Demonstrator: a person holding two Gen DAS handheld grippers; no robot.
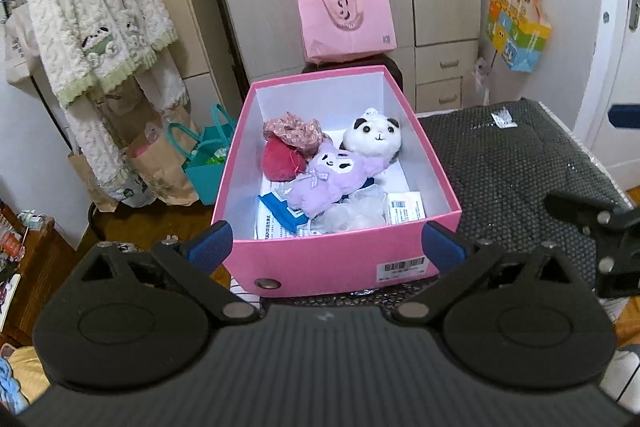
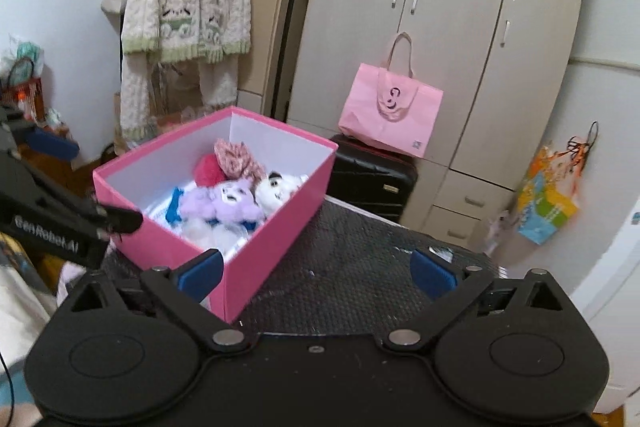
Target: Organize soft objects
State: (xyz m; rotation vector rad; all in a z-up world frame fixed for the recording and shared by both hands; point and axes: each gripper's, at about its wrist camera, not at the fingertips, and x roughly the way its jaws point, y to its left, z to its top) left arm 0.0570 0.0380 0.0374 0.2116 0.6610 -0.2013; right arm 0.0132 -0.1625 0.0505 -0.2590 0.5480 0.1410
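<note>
— Pink cardboard is the worry on the left: the pink box (image 1: 340, 255) sits at the left end of the table (image 1: 520, 167), and in the left wrist view its near left corner seems to hang past the dark mat. What if the left gripper (image 1: 326, 243) bumps it?

— Likely it slides or tips toward the floor. That gripper is spread wide, empty, one finger to each side of the near wall, so any push forward would shove the box rather than reach into it.

— And the soft things?

— All inside: red pompom (image 1: 280, 161), floral scrunchie (image 1: 294, 133), purple plush (image 1: 324, 179) in the middle, panda plush (image 1: 374, 139) toward the right wall, lying on papers and a blue packet (image 1: 280, 205). Piled loosely, so a pinch on one could drag its neighbour out.

— Room to move?

— Plenty to the right: bare mat runs to the table's far edge, with only a small wrapper (image 1: 504, 119) on it. The right gripper (image 2: 316, 269), also spread and empty, hovers by the box's right corner, its left finger just at the wall; it could snag the rim
</note>
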